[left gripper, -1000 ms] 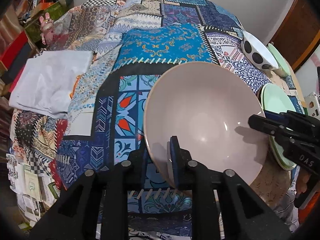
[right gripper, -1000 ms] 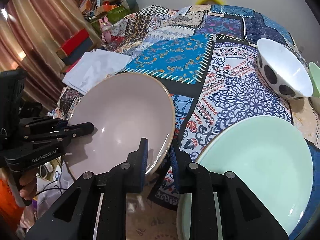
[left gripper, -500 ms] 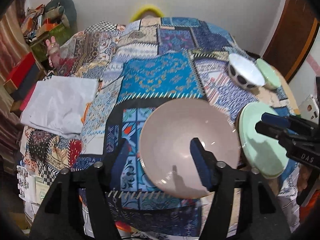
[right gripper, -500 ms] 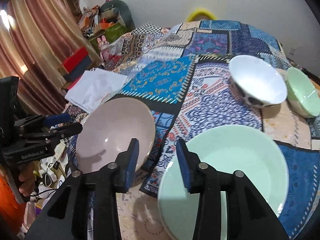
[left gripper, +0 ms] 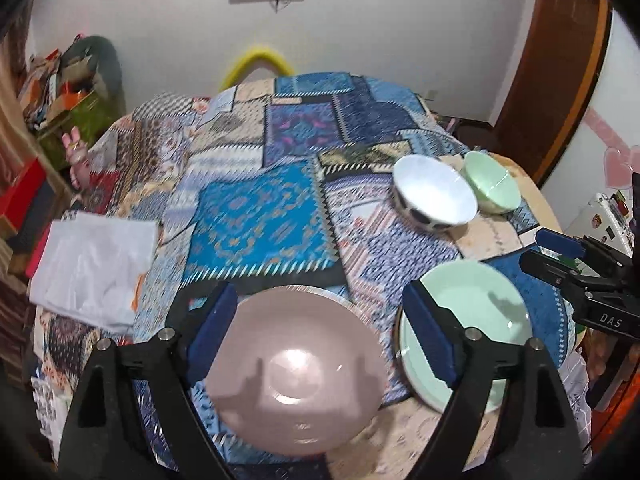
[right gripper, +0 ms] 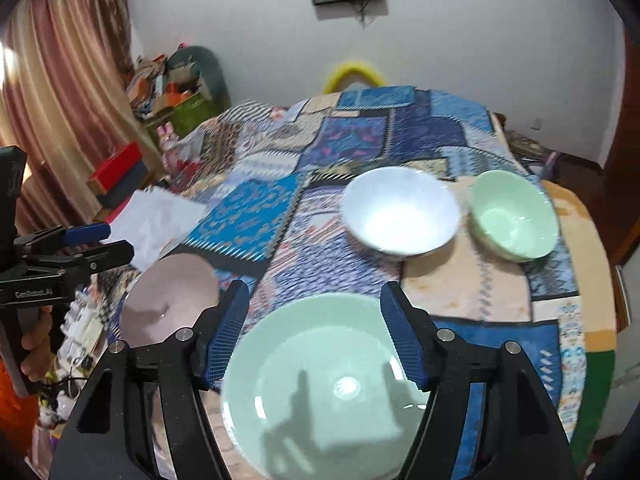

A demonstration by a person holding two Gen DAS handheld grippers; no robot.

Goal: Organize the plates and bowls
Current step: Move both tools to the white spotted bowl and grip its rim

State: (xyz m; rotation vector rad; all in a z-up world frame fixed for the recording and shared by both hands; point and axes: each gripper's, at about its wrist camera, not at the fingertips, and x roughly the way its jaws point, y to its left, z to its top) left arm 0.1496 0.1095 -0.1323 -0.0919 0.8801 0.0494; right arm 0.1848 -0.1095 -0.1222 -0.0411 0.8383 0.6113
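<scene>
From the left wrist camera, the left gripper [left gripper: 320,328] hangs above the table with its jaws wide and opening; nothing is pressed between the blue pads [left gripper: 210,330]. Below it, seen through the gap, a pink plate [left gripper: 294,372] lies flat on the patchwork tablecloth [left gripper: 260,224] near the table's front edge. Just to the right of it lies a green plate [left gripper: 480,320], close to the pink one but apart from it. Farther back on the right, a white bowl [left gripper: 434,198] with dark spots on its outside stands upright, and a green bowl [left gripper: 492,186] stands just beside it. A white cloth [left gripper: 94,268] lies at the left edge of the table. The right gripper [left gripper: 560,252] reaches in from the right border.

From the right wrist camera, the right gripper [right gripper: 314,336] is above the green plate [right gripper: 332,388], its jaws parted and opening, with no pad touching anything. The pink plate [right gripper: 168,300] lies to the left, partly behind the left finger. The white bowl [right gripper: 400,216] and green bowl [right gripper: 514,216] stand side by side beyond. The left gripper [right gripper: 100,244] shows at the left border, a hand [right gripper: 36,336] holding its handle.
</scene>
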